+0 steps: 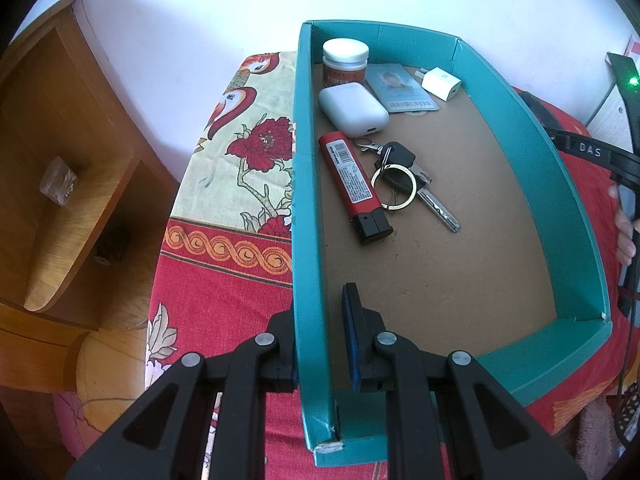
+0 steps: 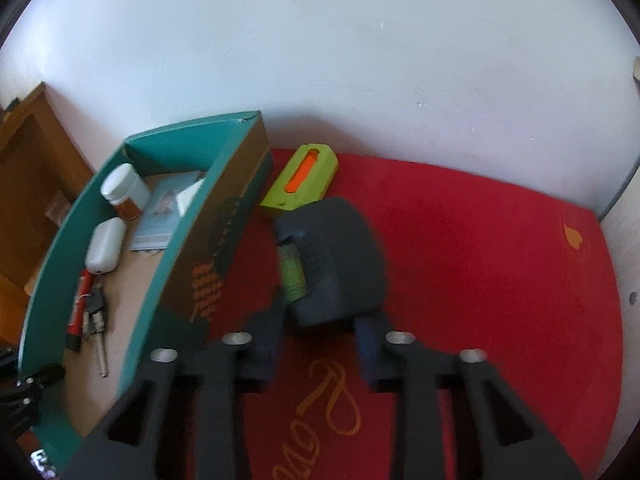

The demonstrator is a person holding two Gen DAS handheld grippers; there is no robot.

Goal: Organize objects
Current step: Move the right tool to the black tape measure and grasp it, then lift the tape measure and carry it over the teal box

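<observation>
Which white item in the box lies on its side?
The white earbud case, lying flat beside the red lighter; the white-lidded jar stands upright and the charger is blocky.

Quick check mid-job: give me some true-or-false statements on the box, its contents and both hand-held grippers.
1. The left hand-held gripper is clamped on a wall of the teal box. True.
2. The red lighter lies outside the box. False: it lies inside, beside the keys.
3. The white-lidded jar stands upright in a far corner of the box. True.
4. The green and orange case is in the box. False: it lies outside it, on the red cloth.
5. A dark grey object lies at the right hand-held gripper. True.
</observation>
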